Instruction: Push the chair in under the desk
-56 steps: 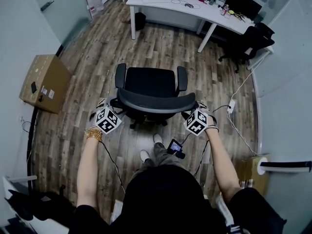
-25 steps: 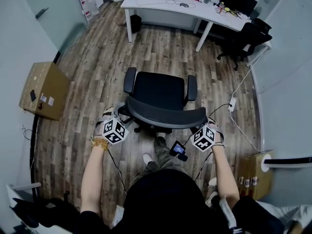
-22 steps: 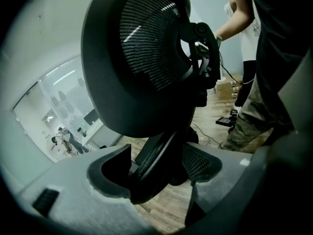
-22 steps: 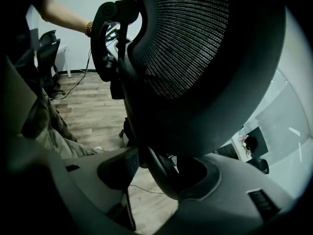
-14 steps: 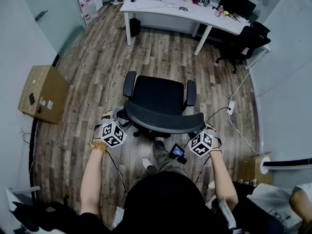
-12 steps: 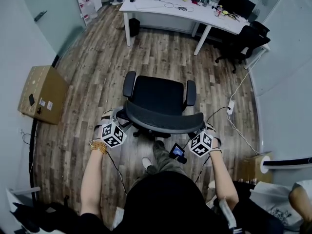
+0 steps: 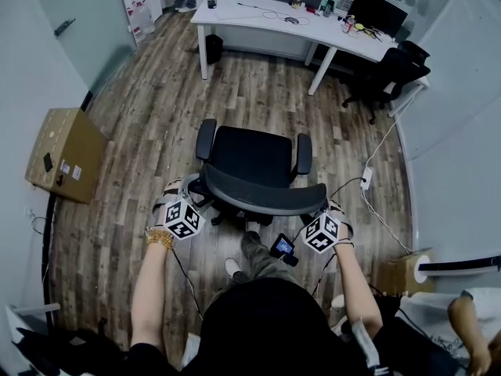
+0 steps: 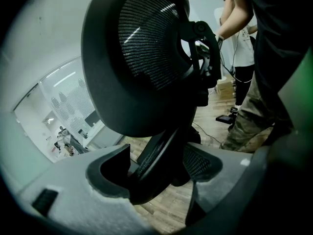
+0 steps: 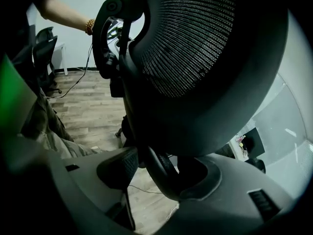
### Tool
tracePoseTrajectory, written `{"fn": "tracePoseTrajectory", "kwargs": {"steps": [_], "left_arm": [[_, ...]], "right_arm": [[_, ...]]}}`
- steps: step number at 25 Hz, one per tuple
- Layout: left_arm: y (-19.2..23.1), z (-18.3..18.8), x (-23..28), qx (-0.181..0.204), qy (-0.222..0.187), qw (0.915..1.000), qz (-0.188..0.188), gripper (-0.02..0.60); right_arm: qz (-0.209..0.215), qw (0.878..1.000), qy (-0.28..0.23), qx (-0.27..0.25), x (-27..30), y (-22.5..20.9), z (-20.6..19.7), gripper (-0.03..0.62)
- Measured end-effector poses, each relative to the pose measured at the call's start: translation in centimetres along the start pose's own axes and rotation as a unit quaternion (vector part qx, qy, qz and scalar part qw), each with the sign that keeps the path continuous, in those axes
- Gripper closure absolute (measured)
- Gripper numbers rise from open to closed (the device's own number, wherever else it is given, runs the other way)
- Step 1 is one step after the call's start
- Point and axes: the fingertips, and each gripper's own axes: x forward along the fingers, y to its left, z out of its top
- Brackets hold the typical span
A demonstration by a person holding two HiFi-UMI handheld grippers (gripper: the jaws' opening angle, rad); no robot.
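Head view: chair (image 7: 254, 159) out on the wooden floor (image 7: 258, 92), well apart from the desk (image 7: 227, 10) and facing its near edge. Backrest lying crosswise to the push, left hand-held gripper (image 7: 190, 192) at one end, right hand-held gripper (image 7: 315, 207) at the other, both equally close, desk straight ahead beyond the seat. Left gripper view: left hand-held gripper (image 8: 161, 175) set wide, backrest rim between the pads, apparently clamped. Right gripper view: right hand-held gripper (image 9: 156, 175) likewise wide, apparently clamped on the opposite rim. Judged next: an even forward shove from both ends, seat kept square to the desk edge.
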Motion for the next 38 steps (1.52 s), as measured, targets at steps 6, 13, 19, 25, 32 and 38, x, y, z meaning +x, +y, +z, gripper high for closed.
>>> {"fn": "tracePoseTrajectory", "kwargs": {"steps": [6, 13, 19, 25, 32, 38], "left_arm": [[0.6, 0.1, 0.1, 0.003, -0.005, 1.0000, 0.001, 0.236], [1.6, 0.5, 0.9, 0.006, -0.013, 0.9999, 0.001, 0.238], [2.8, 0.9, 2.5, 0.004, -0.006, 1.0000, -0.002, 0.244], [4.3, 1.5, 4.4, 0.002, -0.008, 1.0000, -0.003, 0.250], [6.2, 1.8, 6.2, 0.000, -0.002, 1.0000, -0.009, 0.255], [8.1, 2.4, 8.1, -0.003, -0.001, 1.0000, -0.008, 0.255]], "right_arm": [[0.003, 1.000, 0.006, -0.001, 0.1, -0.3, 0.2, 0.345], [0.000, 1.000, 0.012, 0.000, 0.7, -1.6, 0.3, 0.344], [-0.008, 1.000, 0.015, -0.001, 2.1, -3.6, 0.2, 0.338], [-0.007, 1.000, 0.015, -0.002, 3.5, -5.9, 0.1, 0.338], [-0.009, 1.000, 0.016, 0.002, 5.0, -8.0, 0.2, 0.339], [-0.015, 1.000, 0.014, 0.003, 6.3, -10.4, 0.5, 0.337]]}}
